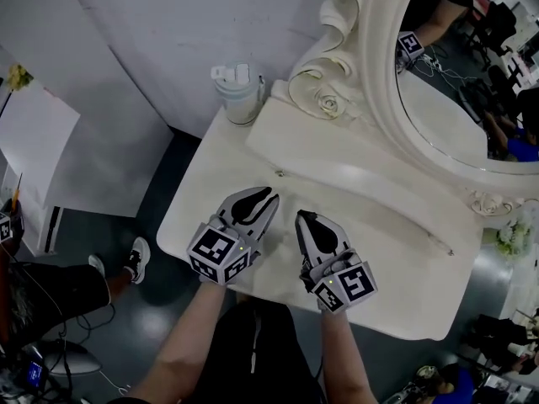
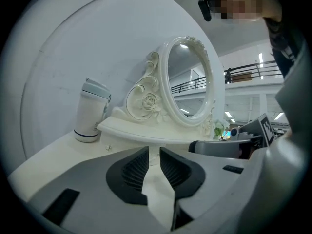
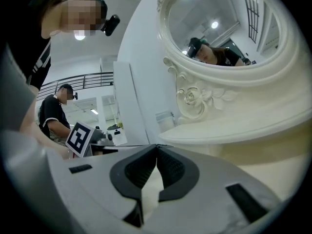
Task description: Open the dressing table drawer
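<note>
The cream dressing table point(image 1: 396, 268) fills the middle of the head view, with a raised shelf point(image 1: 354, 171) and an oval mirror point(image 1: 459, 99) at its back. A small knob point(image 1: 280, 172) sits on the shelf's front face, and a second knob point(image 1: 450, 252) further right. No drawer front under the table top shows. My left gripper point(image 1: 271, 195) hovers over the table top near its front edge, jaws a little apart with nothing between them point(image 2: 154, 150). My right gripper point(image 1: 301, 218) is beside it, tips together and empty point(image 3: 156, 147).
A white lidded tumbler point(image 1: 238, 91) stands on the table's back left corner, also the tumbler point(image 2: 91, 112) in the left gripper view. White flowers point(image 1: 509, 238) sit at the far right. A person's shoe point(image 1: 137, 257) is on the floor at left, beside a white panel point(image 1: 34, 141).
</note>
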The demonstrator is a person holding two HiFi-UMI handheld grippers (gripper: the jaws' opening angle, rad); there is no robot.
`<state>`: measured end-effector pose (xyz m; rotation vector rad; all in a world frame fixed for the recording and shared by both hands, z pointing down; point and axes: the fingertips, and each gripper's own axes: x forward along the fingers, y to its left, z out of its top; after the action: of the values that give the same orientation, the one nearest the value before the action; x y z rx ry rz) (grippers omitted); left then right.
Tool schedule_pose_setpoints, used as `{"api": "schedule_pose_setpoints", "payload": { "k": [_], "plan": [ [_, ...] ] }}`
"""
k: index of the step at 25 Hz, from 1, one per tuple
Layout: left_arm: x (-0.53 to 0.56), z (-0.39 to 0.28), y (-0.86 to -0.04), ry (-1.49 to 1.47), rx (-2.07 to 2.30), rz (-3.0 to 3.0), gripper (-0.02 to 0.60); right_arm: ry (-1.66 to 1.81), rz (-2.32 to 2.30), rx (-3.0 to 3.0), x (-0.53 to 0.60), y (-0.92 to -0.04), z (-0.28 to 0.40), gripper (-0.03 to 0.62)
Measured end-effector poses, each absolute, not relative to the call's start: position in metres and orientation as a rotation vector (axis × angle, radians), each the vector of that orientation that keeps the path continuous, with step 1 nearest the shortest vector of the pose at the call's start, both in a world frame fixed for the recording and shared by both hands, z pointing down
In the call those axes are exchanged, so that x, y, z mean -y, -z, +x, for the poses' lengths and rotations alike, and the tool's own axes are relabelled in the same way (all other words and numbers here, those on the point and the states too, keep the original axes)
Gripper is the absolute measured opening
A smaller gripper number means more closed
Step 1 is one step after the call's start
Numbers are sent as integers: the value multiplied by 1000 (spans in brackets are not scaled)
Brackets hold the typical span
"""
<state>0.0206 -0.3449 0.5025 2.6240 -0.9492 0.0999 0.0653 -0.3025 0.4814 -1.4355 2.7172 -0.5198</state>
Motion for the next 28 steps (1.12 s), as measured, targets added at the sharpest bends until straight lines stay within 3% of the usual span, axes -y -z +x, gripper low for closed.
{"api": "schedule_pose_setpoints", "payload": {
  "k": [9, 20, 28],
  "plan": [
    [380, 29, -535, -373, 1094, 2529, 161, 569, -1450, -2750, 325, -497, 70, 5],
    [398, 40, -556, -516, 1130, 2406, 163, 588, -1477, -2737, 333, -502, 80, 5],
    [403, 46, -560, -559, 1144, 2386, 112, 579, -1475, -2736, 333, -503, 85, 5]
  ]
}}
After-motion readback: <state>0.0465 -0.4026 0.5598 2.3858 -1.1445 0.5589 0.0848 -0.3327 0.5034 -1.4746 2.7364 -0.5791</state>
